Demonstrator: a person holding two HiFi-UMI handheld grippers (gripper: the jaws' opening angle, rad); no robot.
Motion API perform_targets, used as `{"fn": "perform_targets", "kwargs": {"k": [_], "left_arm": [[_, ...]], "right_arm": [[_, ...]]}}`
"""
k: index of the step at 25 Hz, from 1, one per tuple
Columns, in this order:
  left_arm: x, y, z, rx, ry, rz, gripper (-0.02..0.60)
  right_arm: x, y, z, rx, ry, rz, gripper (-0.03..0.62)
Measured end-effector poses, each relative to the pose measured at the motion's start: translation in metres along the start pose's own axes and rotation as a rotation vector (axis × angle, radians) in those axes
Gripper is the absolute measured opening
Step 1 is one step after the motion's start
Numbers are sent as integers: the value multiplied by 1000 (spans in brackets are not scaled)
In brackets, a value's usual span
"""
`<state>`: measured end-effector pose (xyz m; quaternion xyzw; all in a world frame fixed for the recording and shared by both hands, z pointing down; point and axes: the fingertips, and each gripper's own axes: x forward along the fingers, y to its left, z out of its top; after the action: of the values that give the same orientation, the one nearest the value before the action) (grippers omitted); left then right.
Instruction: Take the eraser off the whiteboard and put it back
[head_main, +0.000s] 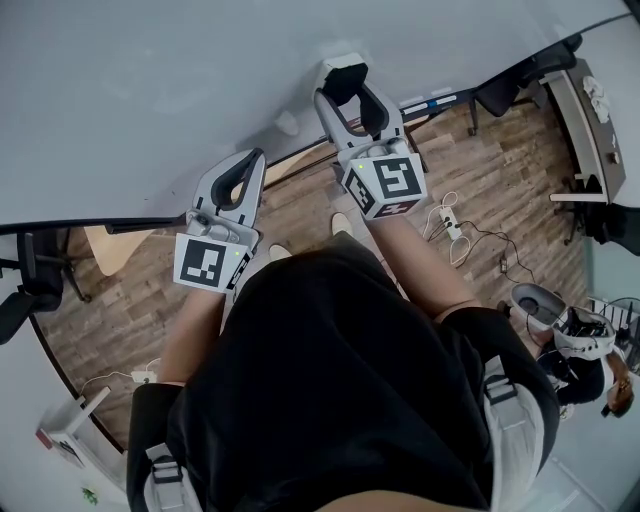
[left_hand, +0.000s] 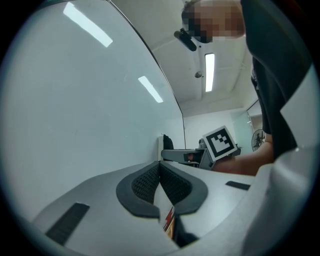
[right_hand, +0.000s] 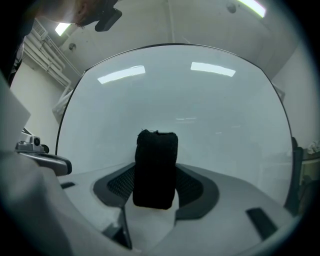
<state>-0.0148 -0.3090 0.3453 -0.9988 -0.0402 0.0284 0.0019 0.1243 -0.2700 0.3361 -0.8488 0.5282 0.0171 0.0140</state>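
Eraser (right_hand: 155, 160) stands with long axis upright against whiteboard (right_hand: 210, 105); your right tongs (right_hand: 156, 172) clamp its two long sides. Your left tongs (left_hand: 160, 167) are pressed together.

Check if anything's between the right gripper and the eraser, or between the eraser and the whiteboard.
Nothing visible does. The eraser stands between the jaws of the right gripper, pads against its sides, with bare whiteboard directly behind it. The left gripper, shut and empty, is off to the side.

The eraser (right_hand: 156, 150) hides inner pad edges of the right tool (right_hand: 156, 176).
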Motion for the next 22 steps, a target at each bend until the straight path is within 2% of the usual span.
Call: {"fn": "perform_targets", "kwargs": {"k": [16, 22], "left_arm": [[-24, 1, -2, -12, -12, -35, -5], [-29, -2, -4, -19, -17, -49, -5]], "right_arm": [[-21, 10, 2, 21, 1, -45, 219], [-39, 19, 3, 16, 10, -34, 219]]}}
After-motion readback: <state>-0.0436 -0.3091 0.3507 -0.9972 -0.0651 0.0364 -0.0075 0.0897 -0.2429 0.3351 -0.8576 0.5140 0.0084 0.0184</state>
